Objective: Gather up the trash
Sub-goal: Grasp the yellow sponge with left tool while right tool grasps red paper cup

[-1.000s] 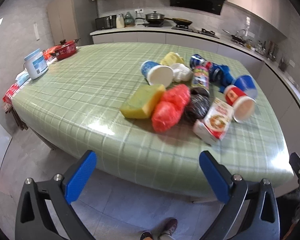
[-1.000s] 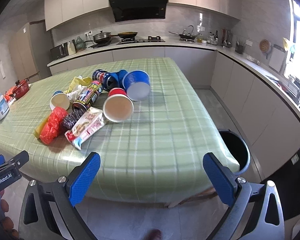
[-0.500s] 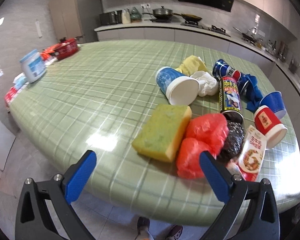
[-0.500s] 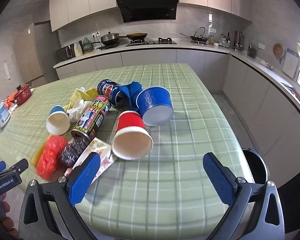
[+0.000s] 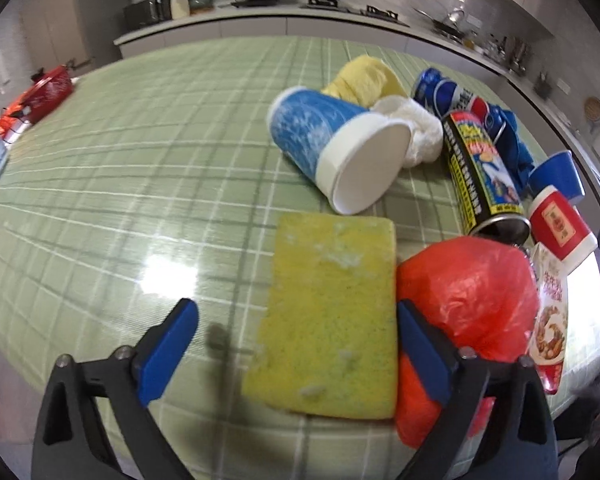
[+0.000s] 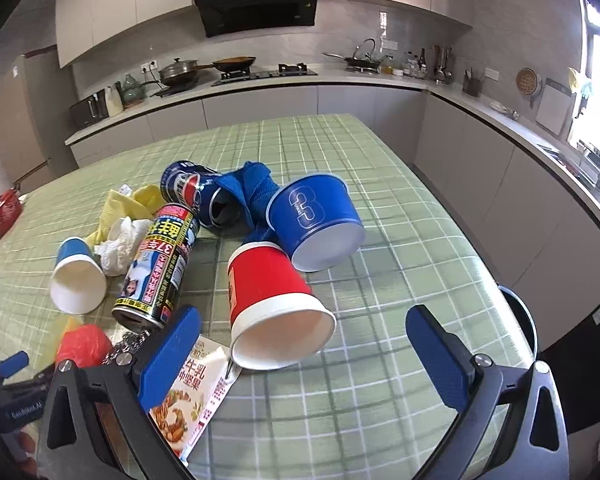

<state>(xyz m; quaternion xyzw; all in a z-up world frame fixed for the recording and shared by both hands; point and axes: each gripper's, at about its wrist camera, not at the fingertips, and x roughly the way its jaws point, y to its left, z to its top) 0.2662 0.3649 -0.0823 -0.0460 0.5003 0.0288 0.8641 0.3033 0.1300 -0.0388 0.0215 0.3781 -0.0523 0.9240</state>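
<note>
Trash lies in a heap on the green checked table (image 5: 140, 168). In the left wrist view, my left gripper (image 5: 296, 348) is open with the yellow sponge (image 5: 328, 312) between its fingers; the red plastic bag (image 5: 468, 304) lies just beyond the right finger. A blue-and-white paper cup (image 5: 336, 152) lies behind the sponge. In the right wrist view, my right gripper (image 6: 304, 356) is open, low over the table, with the red paper cup (image 6: 276, 304) lying on its side between the fingers. A snack packet (image 6: 192, 392) lies under the left finger.
A blue cup marked 3 (image 6: 316, 224), a blue cloth (image 6: 248, 188), a Pepsi can (image 6: 188, 192), a black-and-yellow spray can (image 6: 160, 268), white tissue (image 6: 120, 240) and a yellow wrapper (image 5: 364, 80) lie nearby. A black bin (image 6: 520, 320) stands beside the table's right edge. A red pot (image 5: 48, 88) stands far left.
Both grippers have moved forward over the table. The left has come up around the sponge, the right around the red cup. Both remain open.
</note>
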